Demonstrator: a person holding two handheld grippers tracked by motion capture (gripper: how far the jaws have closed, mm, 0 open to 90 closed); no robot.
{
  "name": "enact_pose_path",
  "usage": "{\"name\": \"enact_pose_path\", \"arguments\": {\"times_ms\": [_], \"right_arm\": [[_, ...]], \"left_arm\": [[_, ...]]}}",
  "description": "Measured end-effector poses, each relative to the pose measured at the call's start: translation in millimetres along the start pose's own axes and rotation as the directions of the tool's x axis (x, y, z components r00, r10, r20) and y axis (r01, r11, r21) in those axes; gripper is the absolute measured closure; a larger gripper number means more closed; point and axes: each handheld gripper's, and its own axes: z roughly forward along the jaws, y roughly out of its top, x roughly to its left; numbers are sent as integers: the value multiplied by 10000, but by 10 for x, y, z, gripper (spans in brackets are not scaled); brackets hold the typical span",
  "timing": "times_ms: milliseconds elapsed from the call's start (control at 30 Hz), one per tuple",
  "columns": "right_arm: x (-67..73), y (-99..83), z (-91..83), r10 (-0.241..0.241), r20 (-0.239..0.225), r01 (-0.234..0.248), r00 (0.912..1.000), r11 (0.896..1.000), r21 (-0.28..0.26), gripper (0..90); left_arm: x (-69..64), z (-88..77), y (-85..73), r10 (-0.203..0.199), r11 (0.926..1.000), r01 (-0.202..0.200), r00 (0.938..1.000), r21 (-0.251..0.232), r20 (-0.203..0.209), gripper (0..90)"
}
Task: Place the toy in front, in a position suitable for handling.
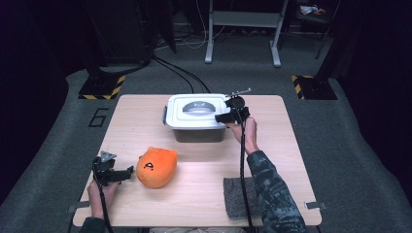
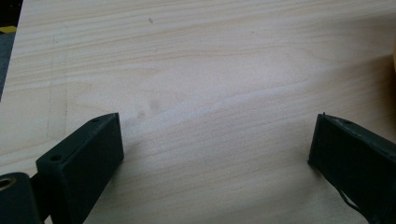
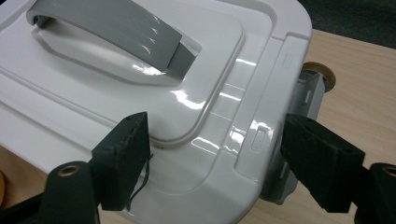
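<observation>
A white lidded box (image 1: 197,116) with a grey handle (image 1: 197,106) stands at the back middle of the wooden table (image 1: 204,155). My right gripper (image 1: 228,116) is at the box's right end. Up close, its jaws (image 3: 215,135) stand apart: one lies over the lid (image 3: 140,93), the other beside the grey side latch (image 3: 308,93). An orange plush toy (image 1: 155,167) lies at the front left. Just left of it my left gripper (image 1: 127,174) rests low, open over bare wood (image 2: 217,135) with nothing between its jaws.
A dark grey mat (image 1: 235,196) lies at the table's front right, partly under the right sleeve. Beyond the table, cables cross the grey floor, with yellow-and-black striped bases (image 1: 102,87) and a white stand (image 1: 243,29).
</observation>
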Motion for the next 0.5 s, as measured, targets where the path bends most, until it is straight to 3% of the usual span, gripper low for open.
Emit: {"name": "enact_pose_path", "arguments": {"times_ms": [200,500], "right_arm": [[33,-20,-66,-282,-209,279,9994,9995,-134,139],[46,-152,-449,-886,-552,844,9945,9937,-735,98]], "left_arm": [[0,0,0,3,10000,-3,10000,1,2,26],[0,-1,0,3,10000,-3,10000,-2,8,28]]}}
